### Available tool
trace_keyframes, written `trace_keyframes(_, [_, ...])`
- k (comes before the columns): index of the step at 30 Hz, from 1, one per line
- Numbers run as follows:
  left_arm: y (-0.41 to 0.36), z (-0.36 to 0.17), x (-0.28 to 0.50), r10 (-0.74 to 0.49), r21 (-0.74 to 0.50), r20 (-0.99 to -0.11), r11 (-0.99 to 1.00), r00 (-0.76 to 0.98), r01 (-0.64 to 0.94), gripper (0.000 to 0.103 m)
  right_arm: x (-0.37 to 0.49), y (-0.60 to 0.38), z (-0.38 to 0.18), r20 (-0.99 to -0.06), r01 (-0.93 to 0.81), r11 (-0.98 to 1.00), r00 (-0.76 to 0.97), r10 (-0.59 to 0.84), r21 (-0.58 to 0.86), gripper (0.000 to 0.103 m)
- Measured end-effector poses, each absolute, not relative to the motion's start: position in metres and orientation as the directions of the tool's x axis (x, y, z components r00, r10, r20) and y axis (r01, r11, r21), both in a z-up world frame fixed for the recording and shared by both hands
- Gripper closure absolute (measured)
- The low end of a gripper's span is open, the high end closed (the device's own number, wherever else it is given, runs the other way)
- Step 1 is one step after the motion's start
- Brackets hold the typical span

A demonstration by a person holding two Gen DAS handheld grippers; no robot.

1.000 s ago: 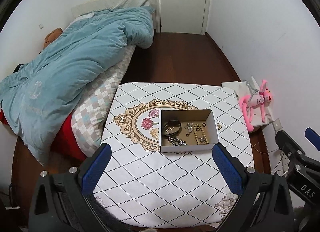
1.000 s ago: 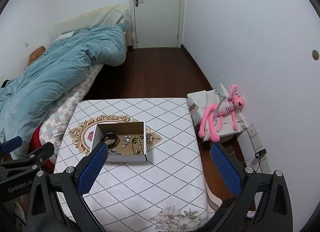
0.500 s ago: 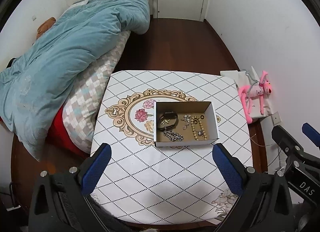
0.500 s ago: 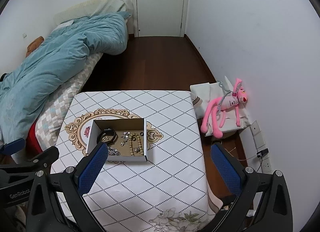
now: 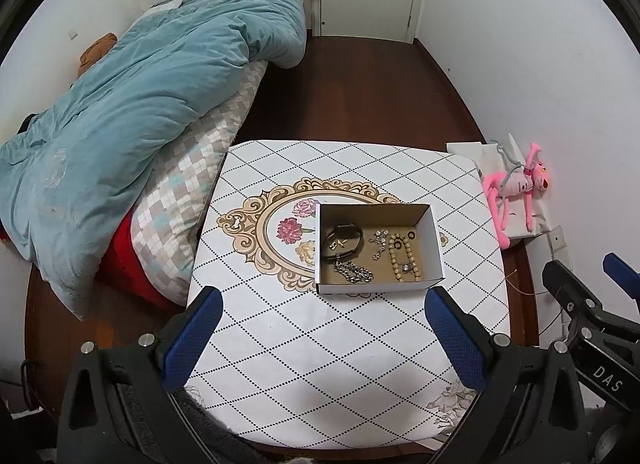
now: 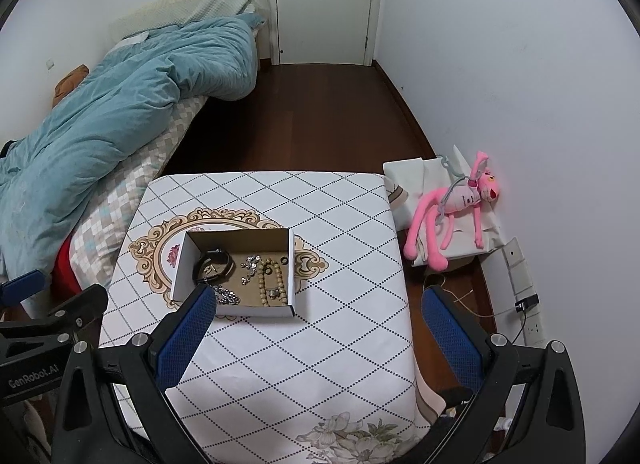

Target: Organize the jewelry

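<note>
An open white cardboard box [image 5: 434, 240] sits on the patterned table [image 5: 304, 352]. Inside lie a black bangle [image 5: 343, 242], a silver chain [image 5: 354, 271], a beaded bracelet [image 5: 404, 258], a small silver piece [image 5: 379, 240] and a dark ring [image 5: 411, 235]. The box also shows in the right wrist view [image 6: 291, 264]. My left gripper [image 5: 320, 330] is open and empty, above the table's near side. My right gripper [image 6: 320, 330] is open and empty, to the right of the box.
A bed with a teal duvet [image 5: 132, 104] stands left of the table. A pink plush toy [image 6: 452, 204] lies on white bags by the right wall. A wall socket [image 6: 524, 300] and cables are low on the right. A closed door [image 6: 324, 4] is at the back.
Both grippers have tilted and shifted slightly over the table, so the box sits a little lower in both views. Both stay open and empty.
</note>
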State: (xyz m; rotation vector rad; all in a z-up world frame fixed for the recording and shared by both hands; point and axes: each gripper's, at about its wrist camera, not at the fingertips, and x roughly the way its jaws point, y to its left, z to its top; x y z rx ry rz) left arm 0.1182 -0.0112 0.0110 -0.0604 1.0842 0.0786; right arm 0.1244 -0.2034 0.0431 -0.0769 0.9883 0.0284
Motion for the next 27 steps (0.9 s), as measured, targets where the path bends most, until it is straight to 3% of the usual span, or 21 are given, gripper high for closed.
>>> trace_keyframes(27, [-0.0116, 0.0073, 0.1152, 0.044, 0.012, -0.879, 0.997, 0.474, -0.071, 0.0, 0.1226, -0.2062, 0.0364, -0.852, -0.07, 0.996, 0.524, -0.015, -0.06, 0.0])
